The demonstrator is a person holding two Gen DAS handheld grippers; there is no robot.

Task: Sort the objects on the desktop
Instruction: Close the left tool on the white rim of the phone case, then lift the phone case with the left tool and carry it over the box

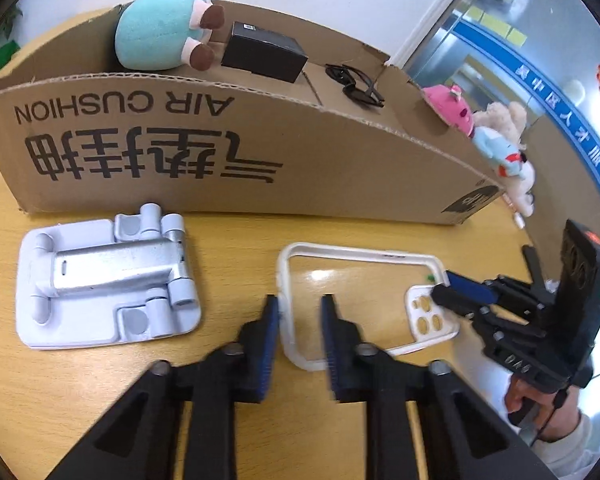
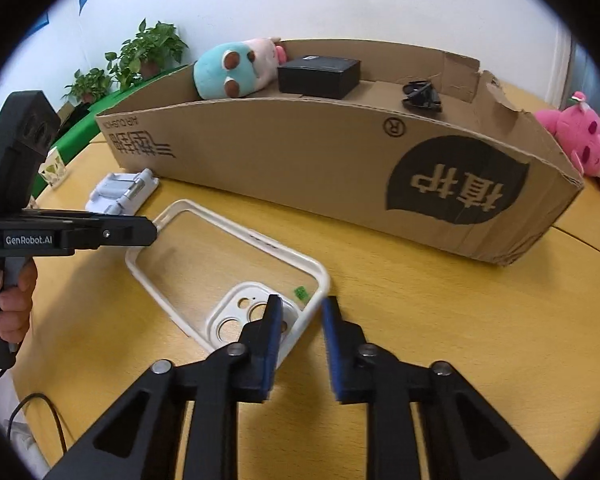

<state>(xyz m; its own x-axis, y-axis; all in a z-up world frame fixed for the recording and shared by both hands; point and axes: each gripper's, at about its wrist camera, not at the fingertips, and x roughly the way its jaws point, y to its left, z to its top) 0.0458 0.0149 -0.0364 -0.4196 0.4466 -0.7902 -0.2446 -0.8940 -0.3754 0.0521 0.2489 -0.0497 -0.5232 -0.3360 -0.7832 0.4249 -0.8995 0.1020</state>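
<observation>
A clear phone case with a white rim (image 1: 364, 304) (image 2: 228, 276) lies flat on the wooden table. My left gripper (image 1: 300, 304) is open and straddles the case's left rim. My right gripper (image 2: 300, 306) is open and straddles the case's corner by the camera cutout; it also shows in the left wrist view (image 1: 440, 286). A white and silver folding phone stand (image 1: 108, 276) (image 2: 122, 192) lies left of the case. The cardboard box (image 1: 220, 156) (image 2: 340, 168) behind holds a teal plush (image 1: 160, 28) (image 2: 236, 66), a black box (image 1: 264, 54) (image 2: 320, 74) and black sunglasses (image 1: 354, 86) (image 2: 422, 96).
A pink plush (image 2: 584, 144) (image 1: 450, 106) and a white and blue plush (image 1: 504, 152) lie right of the box. Potted plants (image 2: 148, 48) stand at the back left. The left gripper's body (image 2: 20, 216) is at the left of the right wrist view.
</observation>
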